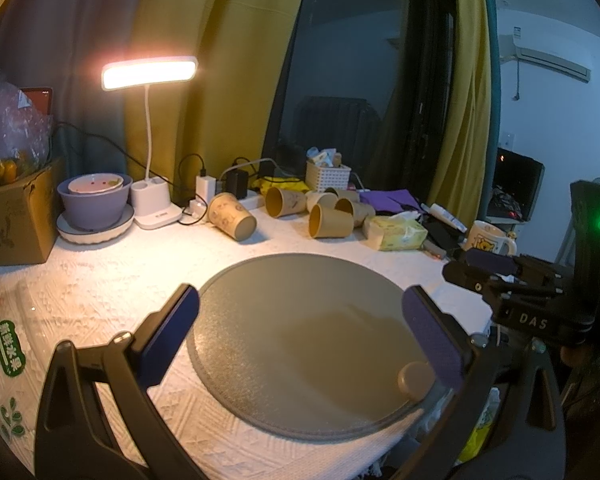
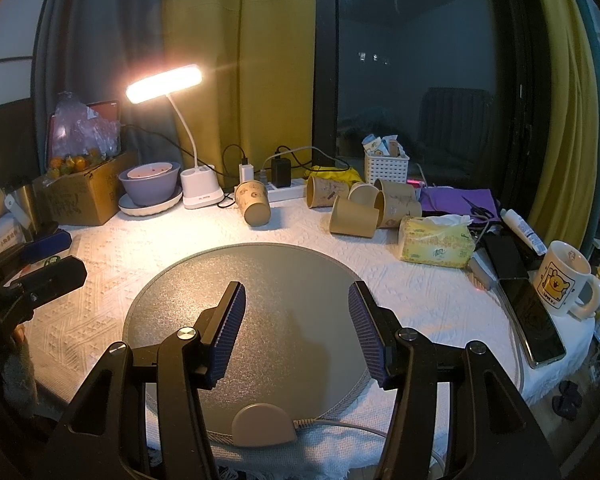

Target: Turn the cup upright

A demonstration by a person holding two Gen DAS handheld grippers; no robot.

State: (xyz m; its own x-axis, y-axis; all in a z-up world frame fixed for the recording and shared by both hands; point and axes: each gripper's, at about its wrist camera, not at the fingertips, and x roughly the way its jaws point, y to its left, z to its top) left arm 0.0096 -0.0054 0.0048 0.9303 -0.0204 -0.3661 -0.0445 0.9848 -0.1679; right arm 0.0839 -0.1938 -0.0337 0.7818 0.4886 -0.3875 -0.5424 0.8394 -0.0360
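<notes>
Paper cups in tan, several of them, are seen lying on their sides at the far part of the white textured tablecloth, beyond the round grey mat. One tan paper cup with small printed figures is tipped with its base toward the near side, just right of the white lamp base, and it is also seen in the left wrist view. A cluster of tan paper cups is heaped further right, next to the yellow tissue pack; within it a plain tan cup is laid with its mouth turned left. The left gripper is held over the near part of the round grey mat with its blue-padded fingers spread wide, nothing being held between them. The right gripper is likewise held above the mat, its ribbed blue pads parted and empty. Neither gripper is touching any cup; both are well apart from them. A lit white desk lamp is standing at the far left, with a purple bowl on a white plate beside it. A white mug with a yellow cartoon is placed at the right edge, near a dark phone.
</notes>
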